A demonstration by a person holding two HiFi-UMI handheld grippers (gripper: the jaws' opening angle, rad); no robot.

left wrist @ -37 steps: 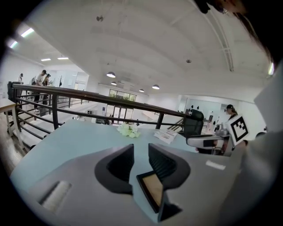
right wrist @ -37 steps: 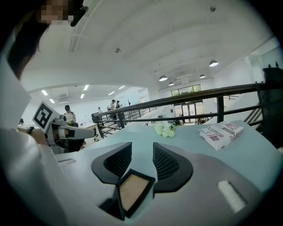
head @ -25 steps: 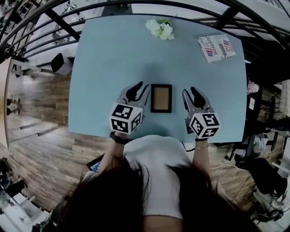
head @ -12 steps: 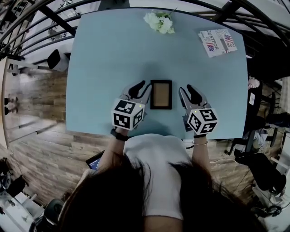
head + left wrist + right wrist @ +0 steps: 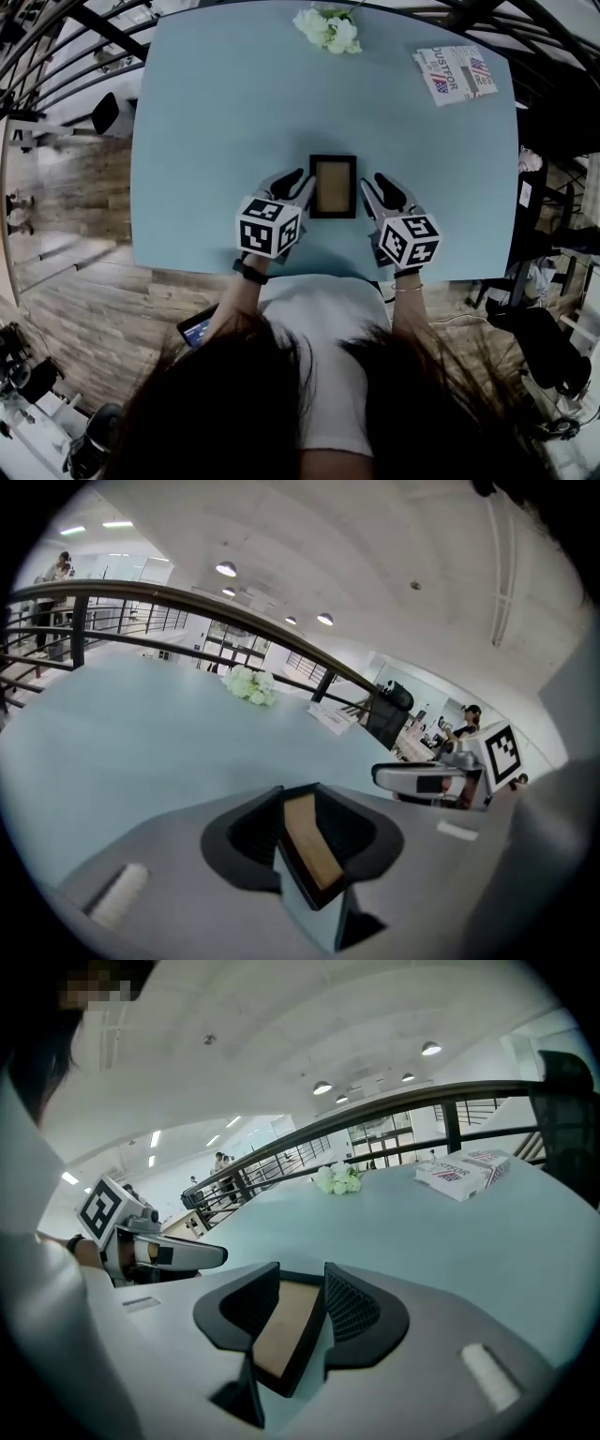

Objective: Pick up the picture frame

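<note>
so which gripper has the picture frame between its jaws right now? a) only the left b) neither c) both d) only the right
c: each gripper view shows the picture frame caught between that gripper's jaws, and the head view shows the left gripper on its left edge and the right gripper on its right edge.

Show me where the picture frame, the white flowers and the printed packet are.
picture frame (image 5: 334, 186), head view, on its tan centre panel.
white flowers (image 5: 328, 30), head view, middle of the bunch.
printed packet (image 5: 457, 75), head view, on its top face.
</note>
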